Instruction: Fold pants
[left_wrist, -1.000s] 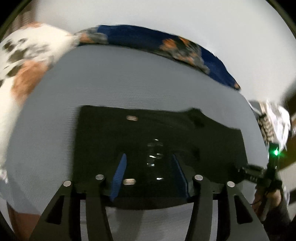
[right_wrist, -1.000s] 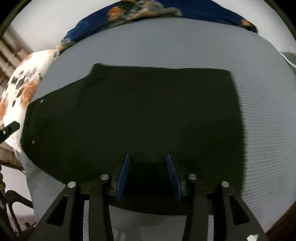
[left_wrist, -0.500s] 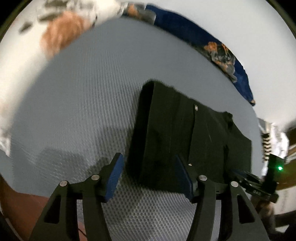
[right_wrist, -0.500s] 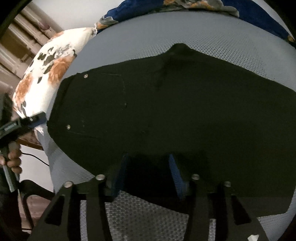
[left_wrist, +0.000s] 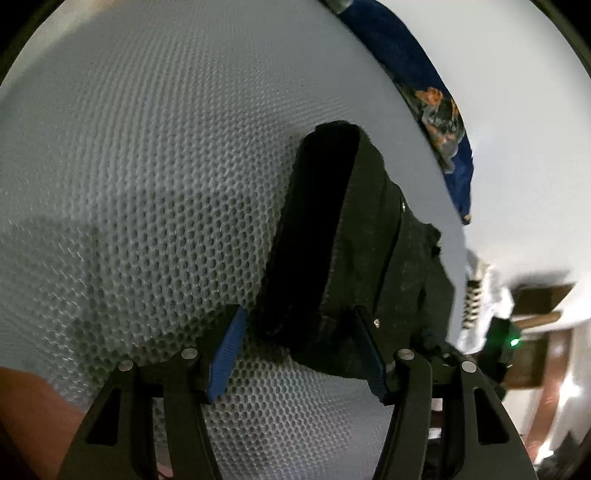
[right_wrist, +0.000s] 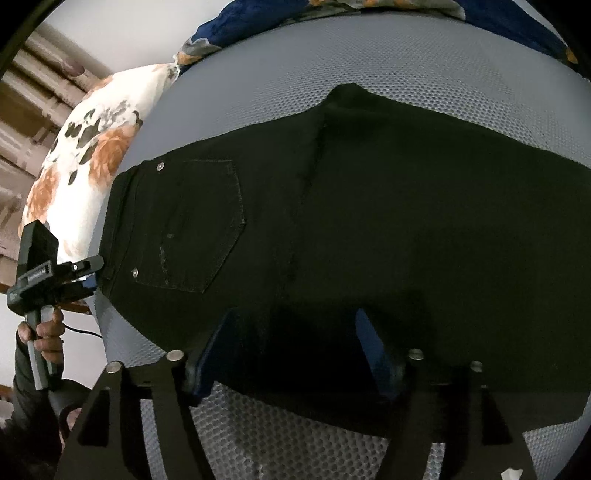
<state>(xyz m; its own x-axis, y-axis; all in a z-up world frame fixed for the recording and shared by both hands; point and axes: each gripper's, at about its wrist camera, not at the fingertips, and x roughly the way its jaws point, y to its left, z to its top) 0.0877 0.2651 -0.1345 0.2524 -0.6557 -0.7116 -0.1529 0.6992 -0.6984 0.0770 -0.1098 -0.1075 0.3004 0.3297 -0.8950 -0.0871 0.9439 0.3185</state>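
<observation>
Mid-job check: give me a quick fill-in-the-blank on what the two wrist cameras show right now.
1. The pants lying on the grey mesh mattress are ____ in colour.
2. The pads of the left gripper are ____ in colour.
3. The back pocket shows in the ____ wrist view.
4. The floral pillow lies beyond the ____ end of the pants.

Missing words: black; blue; right; waistband
</observation>
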